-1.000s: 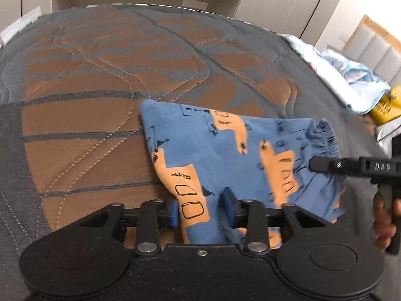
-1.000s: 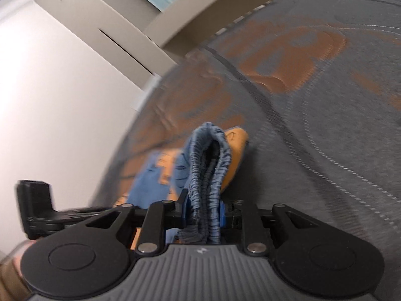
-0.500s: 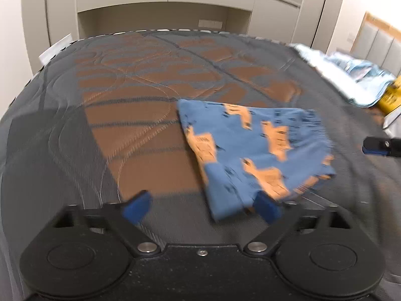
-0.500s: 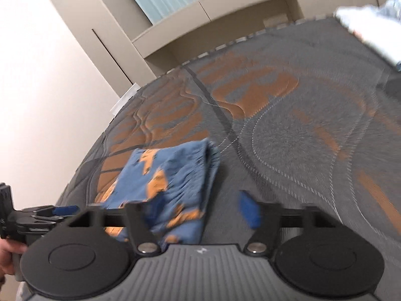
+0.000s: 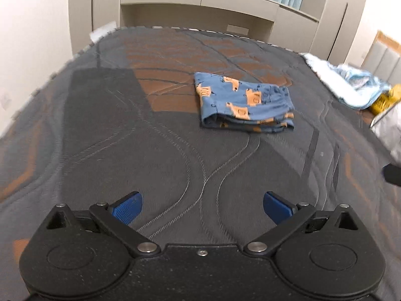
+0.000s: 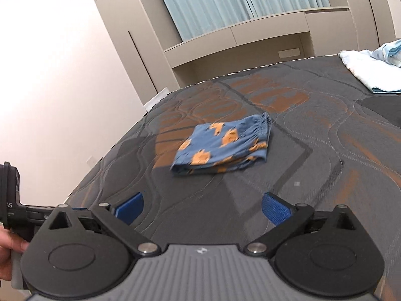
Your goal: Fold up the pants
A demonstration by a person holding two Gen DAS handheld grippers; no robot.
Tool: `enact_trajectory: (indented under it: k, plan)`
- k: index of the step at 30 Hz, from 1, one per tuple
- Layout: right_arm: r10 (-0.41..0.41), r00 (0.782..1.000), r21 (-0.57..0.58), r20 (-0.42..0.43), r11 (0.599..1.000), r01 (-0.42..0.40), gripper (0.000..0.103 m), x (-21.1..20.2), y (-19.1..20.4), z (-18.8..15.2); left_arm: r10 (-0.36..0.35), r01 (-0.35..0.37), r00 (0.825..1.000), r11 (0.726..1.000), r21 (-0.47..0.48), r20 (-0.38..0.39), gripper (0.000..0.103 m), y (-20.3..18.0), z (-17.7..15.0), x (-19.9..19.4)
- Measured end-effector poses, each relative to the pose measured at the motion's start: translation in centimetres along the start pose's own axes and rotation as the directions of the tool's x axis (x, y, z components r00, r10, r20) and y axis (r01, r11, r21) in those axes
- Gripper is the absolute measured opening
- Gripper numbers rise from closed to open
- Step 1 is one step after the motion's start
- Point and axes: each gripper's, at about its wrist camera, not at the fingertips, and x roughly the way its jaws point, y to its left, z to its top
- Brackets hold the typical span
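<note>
Pants [image 5: 244, 102]: being left folded in a compact stack on the bed [image 5: 160, 155], waistband to the right
Left hand-held gripper [image 5: 202, 207]: being held fully spread, nothing between its pads, well apart from the pants
Right hand-held gripper [image 6: 202, 207]: being held equally wide, empty
Step judged: fold appearing finished, release being completed
Advice: both tools being best kept clear, so the stack is not being snagged
</note>
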Motion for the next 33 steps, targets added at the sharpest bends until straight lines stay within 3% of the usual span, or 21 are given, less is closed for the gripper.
enact_trajectory:
  k: [2,7,13,33]
  plan:
    - [0.001,1.0,-0.008,0.0,1.0,-0.001,0.103,-1.8,1.5,-1.0,0.03,-0.031,0.999,0.998,0.049,0.02,0.102,-1.0,-1.0,-1.9]
    - [-0.022,1.0,-0.059,0.011,0.998,0.023,0.103,-4.9,4.3,-2.7,-0.041,0.041,0.998,0.999,0.006,0.052,0.102,-1.9,-2.3,-5.4]
    - [-0.037,0.999,-0.101,0.035,0.994,0.04,0.103,-7.3,5.8,-3.0,-0.059,0.056,0.994,0.998,0.03,0.087,0.102,-3.4,-2.7,-7.1]
    - [-0.035,0.998,-0.089,0.054,0.995,0.04,0.103,-8.3,5.5,-2.7,-0.053,0.047,0.991,0.998,0.046,0.124,0.102,-3.9,-2.5,-8.8]
